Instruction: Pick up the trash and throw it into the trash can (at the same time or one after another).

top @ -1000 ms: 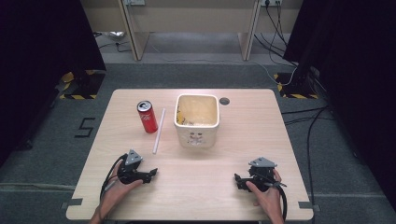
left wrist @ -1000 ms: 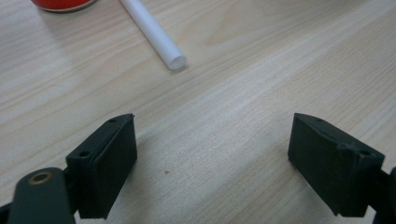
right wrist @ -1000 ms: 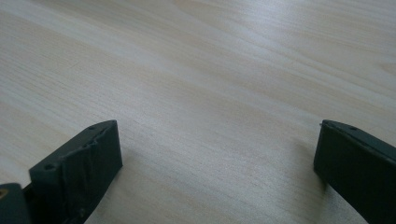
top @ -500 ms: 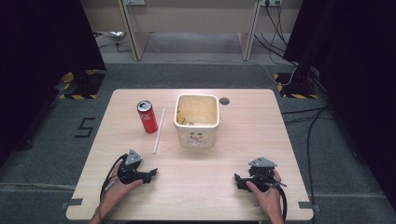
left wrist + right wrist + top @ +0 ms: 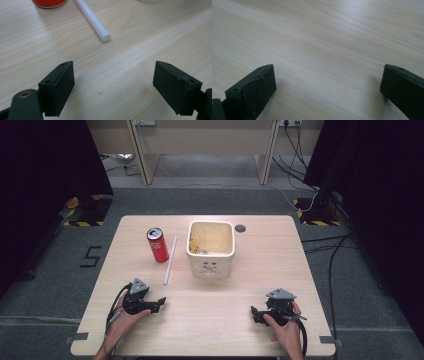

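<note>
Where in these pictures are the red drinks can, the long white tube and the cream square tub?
red drinks can (image 5: 158,245), high view, on its red side wall.
long white tube (image 5: 93,19), left gripper view, midway along its visible length.
cream square tub (image 5: 210,268), high view, on its front wall.

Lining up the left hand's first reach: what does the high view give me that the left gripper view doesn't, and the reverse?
High view alone: the whole red can, the cream bin, the right gripper and the table edges. Left gripper view alone: the left gripper close up, jaws wide apart with bare wood between. Both: the white tube, lying flat beside the can and ahead of the left gripper.
</note>
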`<action>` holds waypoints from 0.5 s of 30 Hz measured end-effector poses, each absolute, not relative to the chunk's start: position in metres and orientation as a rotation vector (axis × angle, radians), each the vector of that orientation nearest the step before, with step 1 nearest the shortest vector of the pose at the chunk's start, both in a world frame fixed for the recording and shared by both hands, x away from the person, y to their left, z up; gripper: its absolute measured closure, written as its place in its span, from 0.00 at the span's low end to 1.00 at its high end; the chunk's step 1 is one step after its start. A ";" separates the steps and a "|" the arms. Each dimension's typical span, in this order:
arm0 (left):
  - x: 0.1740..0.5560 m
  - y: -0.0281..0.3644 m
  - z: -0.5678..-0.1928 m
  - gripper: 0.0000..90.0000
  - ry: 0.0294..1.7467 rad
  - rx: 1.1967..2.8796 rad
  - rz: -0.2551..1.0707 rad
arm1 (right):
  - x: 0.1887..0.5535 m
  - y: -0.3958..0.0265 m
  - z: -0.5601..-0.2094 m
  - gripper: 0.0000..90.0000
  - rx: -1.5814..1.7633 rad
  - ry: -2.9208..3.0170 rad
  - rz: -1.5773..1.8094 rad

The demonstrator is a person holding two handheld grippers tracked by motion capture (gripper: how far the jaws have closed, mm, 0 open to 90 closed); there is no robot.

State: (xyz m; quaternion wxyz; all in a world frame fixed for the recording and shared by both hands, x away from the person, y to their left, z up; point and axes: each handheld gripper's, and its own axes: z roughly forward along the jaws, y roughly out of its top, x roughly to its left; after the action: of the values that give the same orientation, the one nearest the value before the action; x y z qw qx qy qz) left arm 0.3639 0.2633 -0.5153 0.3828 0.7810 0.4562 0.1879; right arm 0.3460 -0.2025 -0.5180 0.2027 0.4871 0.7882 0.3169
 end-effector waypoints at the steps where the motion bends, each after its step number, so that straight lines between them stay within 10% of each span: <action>1: 0.364 0.265 -0.513 0.19 1.163 1.992 0.479 | 0.346 -0.203 -0.518 0.00 1.358 2.201 0.885; 15: 0.388 0.280 -0.488 0.19 1.204 1.915 0.521 | 0.346 -0.203 -0.518 0.00 1.359 2.201 0.885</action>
State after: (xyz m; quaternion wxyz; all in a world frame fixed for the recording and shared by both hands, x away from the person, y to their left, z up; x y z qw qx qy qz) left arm 0.3881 0.2800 -0.4876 0.3989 0.7565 0.4756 0.2058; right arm 0.3460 -0.2025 -0.5180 0.2023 0.4869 0.7884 0.3170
